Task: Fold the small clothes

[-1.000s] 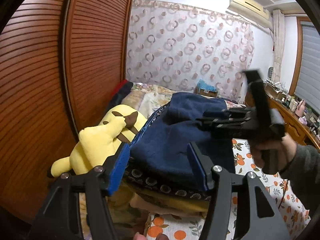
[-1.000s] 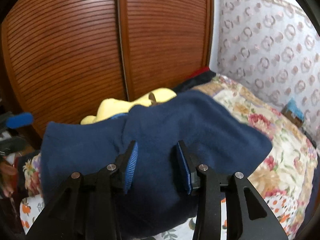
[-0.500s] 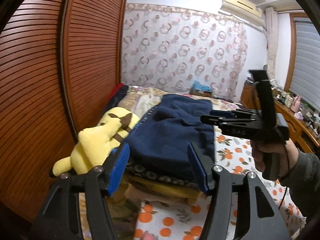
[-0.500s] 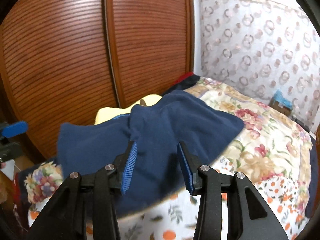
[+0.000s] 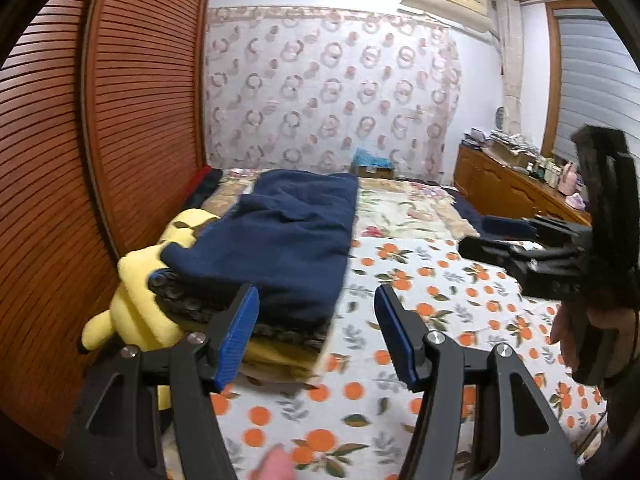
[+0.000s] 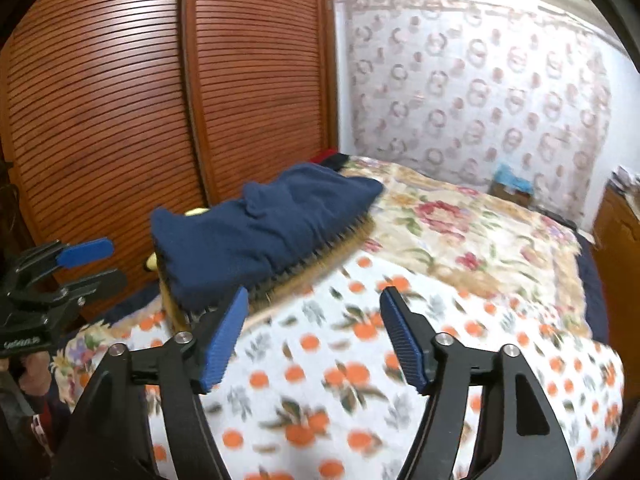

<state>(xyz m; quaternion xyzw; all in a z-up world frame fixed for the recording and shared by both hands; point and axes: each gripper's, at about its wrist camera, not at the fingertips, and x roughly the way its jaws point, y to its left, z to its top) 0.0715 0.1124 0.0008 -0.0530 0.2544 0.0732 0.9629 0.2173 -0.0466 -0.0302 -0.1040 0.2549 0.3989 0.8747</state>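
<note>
Nearest to me, my left gripper (image 5: 316,332) stood with its jaws apart and nothing between the blue pads, only the orange-printed sheet (image 5: 420,292) beneath them. My right gripper (image 6: 314,332) was opening its jaws just then, and they too were bare, with the same sheet blurred below. From the left wrist view I could see the right gripper off to the right side, held in my right hand (image 5: 592,328), well clear of the clothes. From the right wrist view the left gripper showed at the left edge, beside the stack. Just beyond the left pads lay the folded navy garment (image 5: 280,240), resting flat on top of a stack of folded clothes (image 5: 280,344); under it I made out a dark patterned layer and a yellowish one, though the blur made it hard to say what those pieces were. The stack sat on the orange-printed sheet, near the bed's left side. A yellow plush toy (image 5: 136,304) pressed against the stack's left edge, between it and the slatted wooden doors (image 5: 132,120). Farther on, a floral quilt (image 6: 460,232) covered the bed, and behind it hung a curtain with ring patterns (image 5: 332,92).
</note>
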